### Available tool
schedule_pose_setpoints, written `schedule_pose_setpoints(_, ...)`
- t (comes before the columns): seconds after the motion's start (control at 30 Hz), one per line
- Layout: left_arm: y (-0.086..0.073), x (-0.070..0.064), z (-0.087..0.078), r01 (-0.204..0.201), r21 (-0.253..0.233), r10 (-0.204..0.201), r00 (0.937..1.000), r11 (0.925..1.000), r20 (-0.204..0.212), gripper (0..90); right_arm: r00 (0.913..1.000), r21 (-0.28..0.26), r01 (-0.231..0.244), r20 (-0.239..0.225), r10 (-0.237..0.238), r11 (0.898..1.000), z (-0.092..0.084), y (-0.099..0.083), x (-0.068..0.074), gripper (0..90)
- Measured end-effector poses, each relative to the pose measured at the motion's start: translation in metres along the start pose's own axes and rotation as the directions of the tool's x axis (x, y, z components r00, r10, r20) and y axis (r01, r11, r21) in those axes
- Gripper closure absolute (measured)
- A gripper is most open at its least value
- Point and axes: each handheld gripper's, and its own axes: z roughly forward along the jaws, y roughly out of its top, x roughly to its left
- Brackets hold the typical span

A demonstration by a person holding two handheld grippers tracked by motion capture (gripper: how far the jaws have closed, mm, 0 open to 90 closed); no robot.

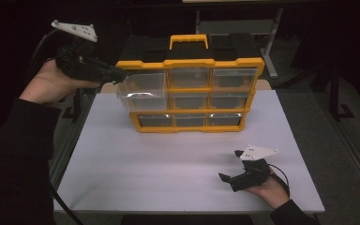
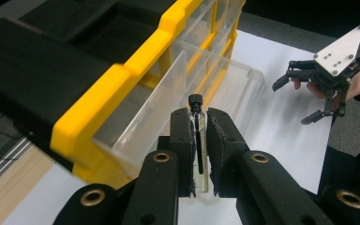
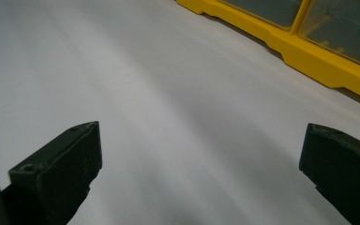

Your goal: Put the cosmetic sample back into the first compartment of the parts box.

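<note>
**Inspector:** Status of the tools, please.

**Assistant:** The left gripper (image 2: 199,140) is clenched on a small clear vial (image 2: 198,145) with a black cap. It is raised at the organizer's upper left corner, just by the pulled-out clear drawer (image 1: 143,89). The right gripper (image 1: 236,174) rests low over the white table top (image 1: 168,159), jaws wide apart, nothing between them, well apart from the organizer.

**Inspector:** Where is the vial relative to the drawer?

**Assistant:** In the left gripper view it stands upright between the pads, cap uppermost, beside the drawer's near wall. I cannot tell whether it is already over the opening.

**Inspector:** Recommended handling?

**Assistant:** My judgement: the step is placing the vial in that drawer. Bring it squarely over the opening, lower it past the rim before letting go, and keep clear of the thin wall, since the drawer hangs far out and could tip or slide. The free right gripper could steady the yellow organizer (image 1: 190,63) if it shifts.

**Inspector:** Counts?

**Assistant:** One organizer with one carry handle (image 1: 189,41); nine drawers in three rows of three, one pulled out, eight closed. One vial. Two grippers.
</note>
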Motion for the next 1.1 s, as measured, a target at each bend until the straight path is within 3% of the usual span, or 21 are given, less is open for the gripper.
schedule_pose_setpoints(0.3,0.011,0.002,0.029,-0.004,0.058,0.003,0.9998,0.9983,0.018,80.6,1.0,-0.001,0.001,0.0,-0.001,1.0,0.0,0.0,0.0,0.0)
schedule_pose_setpoints(0.73,0.011,-0.001,0.061,-0.017,0.13,0.012,0.9991,0.9914,0.039,80.4,1.0,-0.002,-0.001,-0.002,0.001,1.0,-0.001,0.0,0.0,0.0)
schedule_pose_setpoints(0.97,0.011,0.0,0.06,-0.012,0.125,0.008,0.9995,0.992,0.03,78.9,1.0,-0.003,-0.001,-0.002,0.001,1.0,-0.001,0.0,0.0,0.0)
schedule_pose_setpoints(1.1,0.012,0.001,0.054,0.003,0.096,-0.006,0.9996,0.9953,0.029,74.6,1.0,-0.004,-0.001,-0.003,0.001,1.0,-0.001,0.0,0.0,0.0)
